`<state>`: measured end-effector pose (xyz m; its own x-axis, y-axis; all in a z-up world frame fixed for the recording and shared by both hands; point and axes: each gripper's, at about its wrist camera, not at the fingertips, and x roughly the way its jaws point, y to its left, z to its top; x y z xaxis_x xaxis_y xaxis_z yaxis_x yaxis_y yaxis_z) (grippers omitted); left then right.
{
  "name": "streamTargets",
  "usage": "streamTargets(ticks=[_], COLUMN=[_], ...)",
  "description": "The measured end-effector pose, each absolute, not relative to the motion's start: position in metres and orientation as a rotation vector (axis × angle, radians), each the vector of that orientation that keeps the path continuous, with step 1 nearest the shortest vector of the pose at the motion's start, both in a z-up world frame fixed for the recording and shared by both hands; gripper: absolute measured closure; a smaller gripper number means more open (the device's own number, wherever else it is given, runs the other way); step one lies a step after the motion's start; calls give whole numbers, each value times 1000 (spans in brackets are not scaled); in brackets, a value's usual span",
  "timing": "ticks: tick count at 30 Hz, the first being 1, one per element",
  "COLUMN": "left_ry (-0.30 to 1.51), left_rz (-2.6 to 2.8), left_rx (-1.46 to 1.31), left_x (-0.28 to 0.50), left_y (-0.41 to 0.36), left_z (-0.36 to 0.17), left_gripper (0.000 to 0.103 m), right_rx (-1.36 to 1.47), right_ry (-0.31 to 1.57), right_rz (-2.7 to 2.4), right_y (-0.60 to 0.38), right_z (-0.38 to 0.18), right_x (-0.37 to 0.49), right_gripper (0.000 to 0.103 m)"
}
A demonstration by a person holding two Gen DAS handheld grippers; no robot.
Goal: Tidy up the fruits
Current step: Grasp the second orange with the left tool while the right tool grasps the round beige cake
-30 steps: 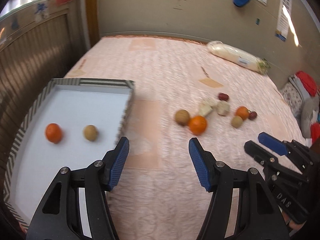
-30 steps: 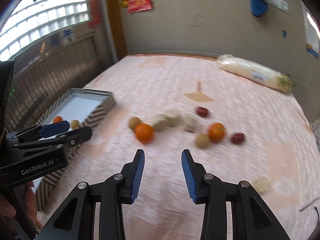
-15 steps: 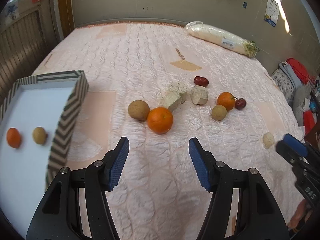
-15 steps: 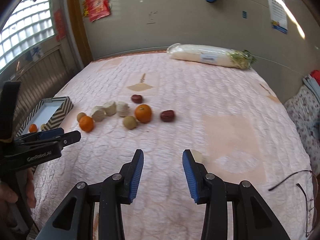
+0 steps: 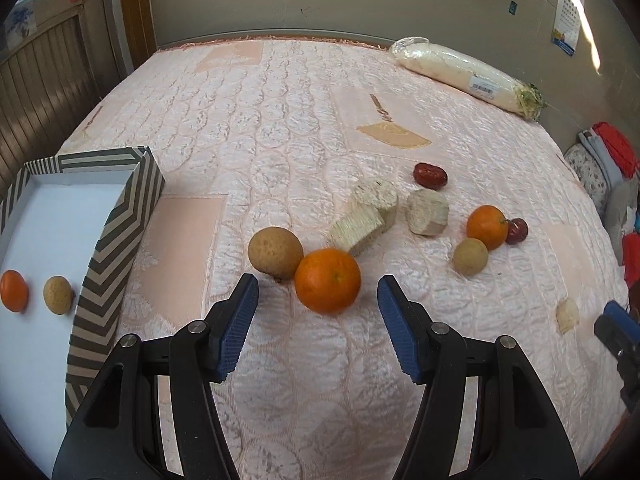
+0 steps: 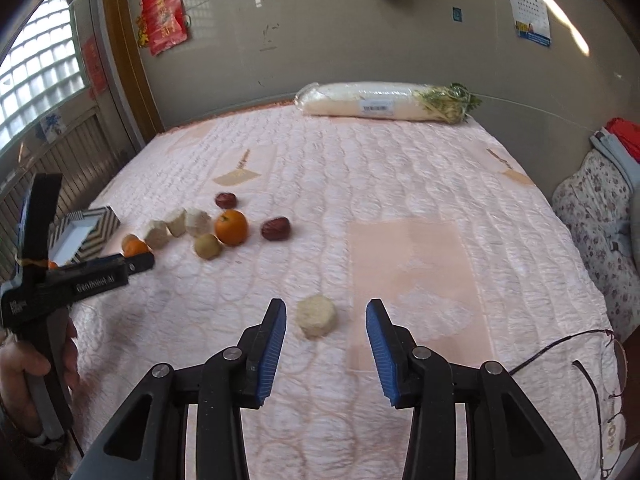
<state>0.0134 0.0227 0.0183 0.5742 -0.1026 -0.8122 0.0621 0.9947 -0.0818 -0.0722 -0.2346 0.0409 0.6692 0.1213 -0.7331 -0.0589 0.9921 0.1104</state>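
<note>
Fruit lies loose on a pink quilted bed. My left gripper [image 5: 316, 312] is open with an orange [image 5: 328, 280] just ahead between its fingers, untouched; a tan round fruit [image 5: 275, 254] touches the orange. Pale cut chunks [image 5: 374, 208], a red date [image 5: 430, 175], a second orange [image 5: 486, 227] and a small tan fruit [image 5: 471, 256] lie beyond. A striped tray [image 5: 116, 236] at left holds an orange [image 5: 13, 291] and a tan fruit [image 5: 58, 295]. My right gripper [image 6: 326, 344] is open around a lone pale chunk [image 6: 317, 316], not touching it.
A wrapped white radish [image 5: 460, 72] lies at the bed's far edge. Folded clothes [image 6: 600, 208] are stacked right of the bed. Eyeglasses [image 6: 600, 380] lie at the bed's near right corner. A wooden panel wall [image 5: 40, 80] stands left.
My left gripper has swung from the tray toward the loose fruit and closed in on the orange. My right gripper has moved right and forward until the lone pale chunk sits between its fingers.
</note>
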Motion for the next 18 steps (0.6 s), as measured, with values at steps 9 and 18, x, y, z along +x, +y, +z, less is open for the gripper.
streamTargets(ticks=[9,18], left_ry=[950,951], left_rz=[-98,-94], left_rx=[-51,-58], left_x=[15,18], left_y=[21,21], left_z=[19,19], left_gripper=[41,41], right_rx=[77,69], right_ry=[873,865], right_rz=[106,135], right_y=[-242,-232], right_z=[22,14], right_x=[-69,-64], right_gripper=[56,56])
